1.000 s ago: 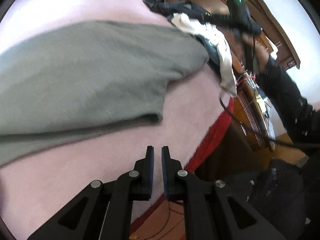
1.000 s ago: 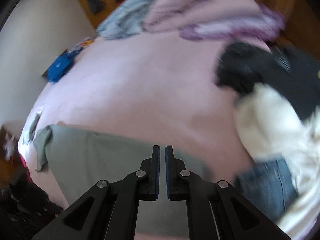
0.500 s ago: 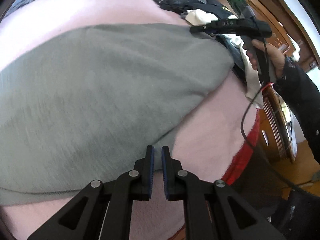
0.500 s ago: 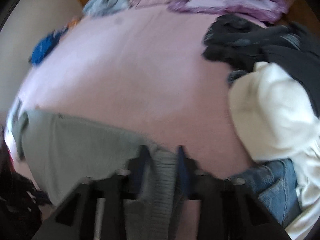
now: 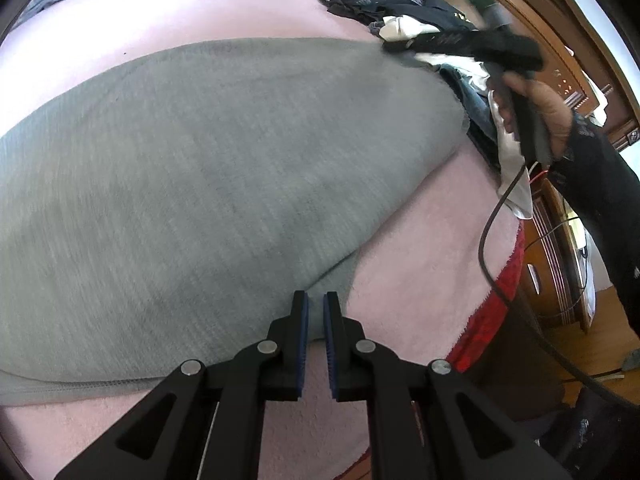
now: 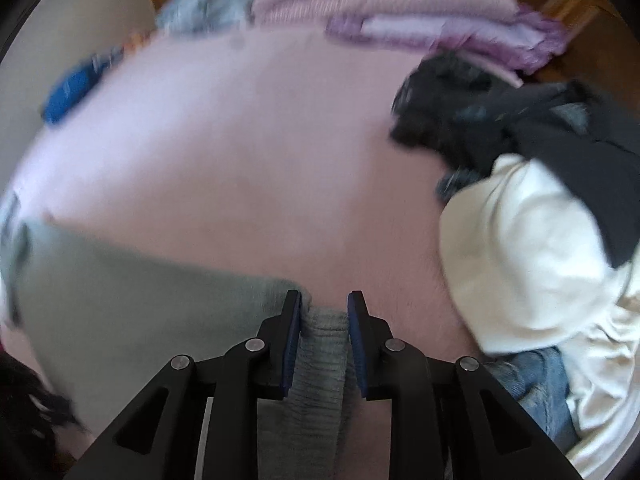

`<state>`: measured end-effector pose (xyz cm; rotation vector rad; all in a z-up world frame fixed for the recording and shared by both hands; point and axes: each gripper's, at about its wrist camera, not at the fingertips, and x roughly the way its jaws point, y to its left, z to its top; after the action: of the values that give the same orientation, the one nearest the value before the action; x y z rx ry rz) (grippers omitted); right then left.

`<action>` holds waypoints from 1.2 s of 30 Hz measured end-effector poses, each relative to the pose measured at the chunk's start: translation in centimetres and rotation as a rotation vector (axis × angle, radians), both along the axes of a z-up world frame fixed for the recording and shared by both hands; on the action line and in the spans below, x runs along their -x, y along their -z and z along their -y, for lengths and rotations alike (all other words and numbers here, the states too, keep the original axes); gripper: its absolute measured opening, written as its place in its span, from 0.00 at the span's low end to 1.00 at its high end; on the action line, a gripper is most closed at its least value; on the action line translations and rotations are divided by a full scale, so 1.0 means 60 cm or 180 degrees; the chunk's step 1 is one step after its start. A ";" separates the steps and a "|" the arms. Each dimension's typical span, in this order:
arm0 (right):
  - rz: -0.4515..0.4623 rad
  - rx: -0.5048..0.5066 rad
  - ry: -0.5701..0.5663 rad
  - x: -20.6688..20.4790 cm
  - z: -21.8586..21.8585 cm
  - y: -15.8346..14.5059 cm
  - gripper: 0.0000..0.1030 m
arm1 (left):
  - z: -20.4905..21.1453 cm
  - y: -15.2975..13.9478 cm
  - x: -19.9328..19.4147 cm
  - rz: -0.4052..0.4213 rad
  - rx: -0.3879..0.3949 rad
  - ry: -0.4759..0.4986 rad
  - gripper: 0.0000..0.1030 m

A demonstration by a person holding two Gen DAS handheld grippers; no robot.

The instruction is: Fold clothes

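Grey knit fills the near field in both views: the grey garment (image 5: 224, 184) lies spread across the pink bedspread (image 5: 420, 264), its near right corner just ahead of the left gripper (image 5: 315, 312). That gripper's blue pads stand nearly shut with only a slit between them, and nothing is caught there; cloth shows beyond the tips, not in them.

The right gripper (image 6: 323, 312) has its jaws parted around a ribbed band of the same garment (a cuff or hem, I judge; the motion blur leaves that unsure). The band lies between the pads, touching the left one, but the pads have not closed on it.

To do this step well, the right jaws should close squarely on the full thickness of the ribbing before any lift, so that both layers come together and the fold edge runs straight. The left gripper would need to open and take the near corner, then both should travel level, keeping the cloth taut without dragging it over the bedspread.

Farther off lie a white garment (image 6: 520, 248), blue jeans (image 6: 540, 380) and black clothes (image 6: 500, 120), with folded pink and purple linen (image 6: 400, 8) beyond.

A second ago the right jaws were nearly shut above the cloth; they have since opened and dropped over the band. The left gripper has come much closer to the garment's corner.
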<state>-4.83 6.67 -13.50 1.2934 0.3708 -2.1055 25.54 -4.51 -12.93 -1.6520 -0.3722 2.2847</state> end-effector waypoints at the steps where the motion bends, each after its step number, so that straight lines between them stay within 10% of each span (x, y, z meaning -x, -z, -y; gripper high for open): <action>1: -0.0041 0.0150 0.0056 -0.003 -0.010 -0.018 0.24 | 0.001 0.000 -0.001 -0.0003 0.0005 0.0004 0.06; 7: 0.0156 0.0716 -0.0062 -0.102 -0.054 -0.085 0.25 | -0.001 0.001 -0.003 -0.0003 0.0036 -0.0016 0.06; 15: 0.0634 0.0026 -0.0040 -0.085 -0.020 0.047 0.18 | -0.005 0.006 0.009 -0.0028 0.0215 0.0014 0.06; 18: 0.0874 0.0279 0.0231 -0.054 -0.038 0.053 0.14 | -0.007 0.006 0.008 -0.0044 0.0300 0.0028 0.06; 24: 0.0757 0.0656 0.0110 -0.103 -0.064 -0.018 0.20 | -0.007 0.011 0.015 -0.0033 0.0238 -0.0028 0.06; 30: 0.1058 0.0440 0.0266 -0.079 -0.075 0.056 0.21 | 0.008 0.001 0.001 -0.0016 0.0268 -0.0052 0.06; 36: 0.0762 0.0244 0.0231 -0.099 -0.060 0.006 0.22 | 0.027 -0.034 -0.040 -0.0262 0.0659 -0.0065 0.10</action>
<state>1.10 10.29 -13.83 1.5122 0.1407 -1.9737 27.94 -6.11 -10.91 -1.6469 -0.1379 2.4689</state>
